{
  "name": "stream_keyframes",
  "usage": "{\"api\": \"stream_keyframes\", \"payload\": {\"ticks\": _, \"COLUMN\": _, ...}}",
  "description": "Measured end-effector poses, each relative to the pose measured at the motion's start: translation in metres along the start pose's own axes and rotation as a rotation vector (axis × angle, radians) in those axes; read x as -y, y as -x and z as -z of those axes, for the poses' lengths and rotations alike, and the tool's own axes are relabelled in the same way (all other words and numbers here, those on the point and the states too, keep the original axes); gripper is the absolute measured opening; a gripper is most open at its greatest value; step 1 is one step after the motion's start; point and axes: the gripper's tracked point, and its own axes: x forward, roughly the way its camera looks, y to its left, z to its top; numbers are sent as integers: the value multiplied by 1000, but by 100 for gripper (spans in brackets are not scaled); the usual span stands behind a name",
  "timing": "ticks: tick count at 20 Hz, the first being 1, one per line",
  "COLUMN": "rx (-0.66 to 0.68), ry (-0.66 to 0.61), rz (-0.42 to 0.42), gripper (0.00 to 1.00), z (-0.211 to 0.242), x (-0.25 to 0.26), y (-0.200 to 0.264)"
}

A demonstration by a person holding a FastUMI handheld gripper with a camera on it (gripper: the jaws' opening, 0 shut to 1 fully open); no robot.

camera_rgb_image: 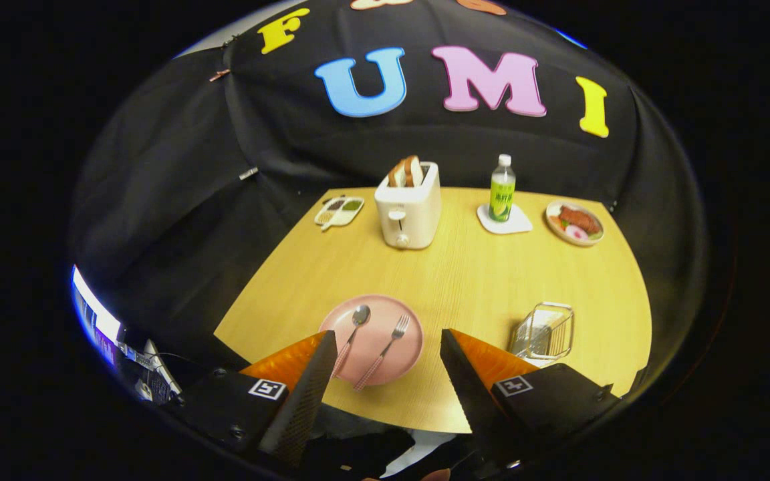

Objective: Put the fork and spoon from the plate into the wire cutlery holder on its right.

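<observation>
A pink plate (395, 314) lies on the wooden table just ahead of my fingers. On it rest a spoon (356, 325) at the left and a fork (388, 346) at the right, both with pink handles pointing toward me. To the plate's right stands the wire cutlery holder (545, 332), with nothing in it that I can see. My gripper (387, 341) is open, held above the table's near edge, its fingers wide apart with the plate showing between them. The left finger (318, 364) overlaps the spoon's handle end in view.
At the table's far side stand a white toaster (408, 210) with bread slices, a small divided dish (339, 210) to its left, a green bottle (502, 190) on a white coaster, and a plate of food (575, 224) at the far right. Bare wood lies between.
</observation>
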Motion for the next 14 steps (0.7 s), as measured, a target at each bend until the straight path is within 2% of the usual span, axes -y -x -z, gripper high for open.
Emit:
{"api": "stream_keyframes", "payload": {"ticks": 5, "rx": -192, "ry": 39, "rz": -14, "gripper": 87, "z": 56, "x": -6, "y": -50}}
{"api": "stream_keyframes", "payload": {"ticks": 10, "rx": -282, "ry": 28, "rz": -25, "gripper": 84, "z": 78, "x": -21, "y": -92}}
{"api": "stream_keyframes", "payload": {"ticks": 11, "rx": -298, "ry": 22, "rz": -29, "gripper": 79, "z": 80, "x": -24, "y": -100}}
{"api": "stream_keyframes", "payload": {"ticks": 14, "rx": -350, "ry": 13, "rz": -11, "gripper": 78, "z": 89, "x": -24, "y": -122}}
